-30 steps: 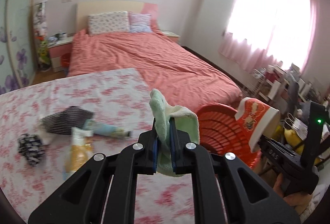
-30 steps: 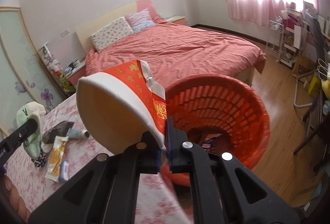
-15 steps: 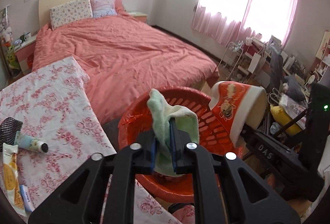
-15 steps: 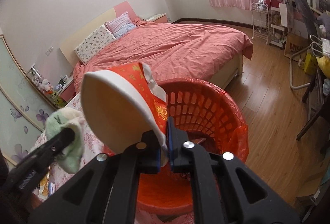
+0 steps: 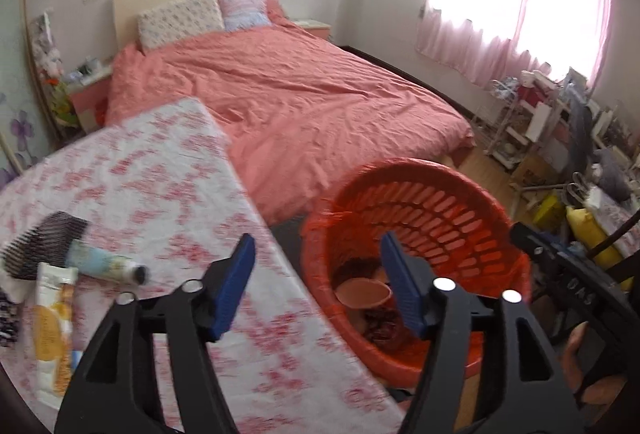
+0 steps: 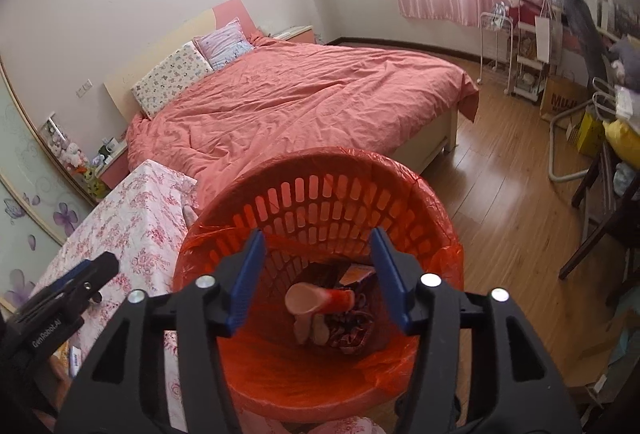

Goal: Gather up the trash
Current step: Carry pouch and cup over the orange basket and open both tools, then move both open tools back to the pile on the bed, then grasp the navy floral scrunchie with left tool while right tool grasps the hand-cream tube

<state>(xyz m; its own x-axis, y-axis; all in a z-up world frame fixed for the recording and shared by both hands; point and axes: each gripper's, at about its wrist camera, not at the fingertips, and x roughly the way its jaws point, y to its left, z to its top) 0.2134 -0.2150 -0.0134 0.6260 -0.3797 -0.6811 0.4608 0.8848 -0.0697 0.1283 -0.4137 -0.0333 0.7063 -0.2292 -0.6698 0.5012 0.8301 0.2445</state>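
The orange trash basket (image 5: 440,218) stands on the floor by the flowered table (image 5: 160,162). My left gripper (image 5: 316,246) hovers over its near rim, jaws opening, nothing between them. My right gripper (image 6: 318,238) hangs right above the basket (image 6: 320,202), jaws also opening and empty. The red and white paper cup (image 6: 316,300) lies on its side at the bottom among wrappers, also seen as the cup (image 5: 362,294). On the table lie a black mesh piece (image 5: 44,246), a pale blue tube (image 5: 108,266) and a yellow packet (image 5: 50,330).
A bed with a salmon cover (image 5: 300,94) fills the room behind the basket. Wooden floor (image 6: 500,194) opens to the right. Shelves and clutter (image 6: 532,46) line the window wall, and a dark table leg (image 6: 592,242) stands at the right.
Both grippers opened. The green cloth left the left jaws and the red cup left the right jaws; the cup now lies in the basket. Both hands dropped closer to the basket.
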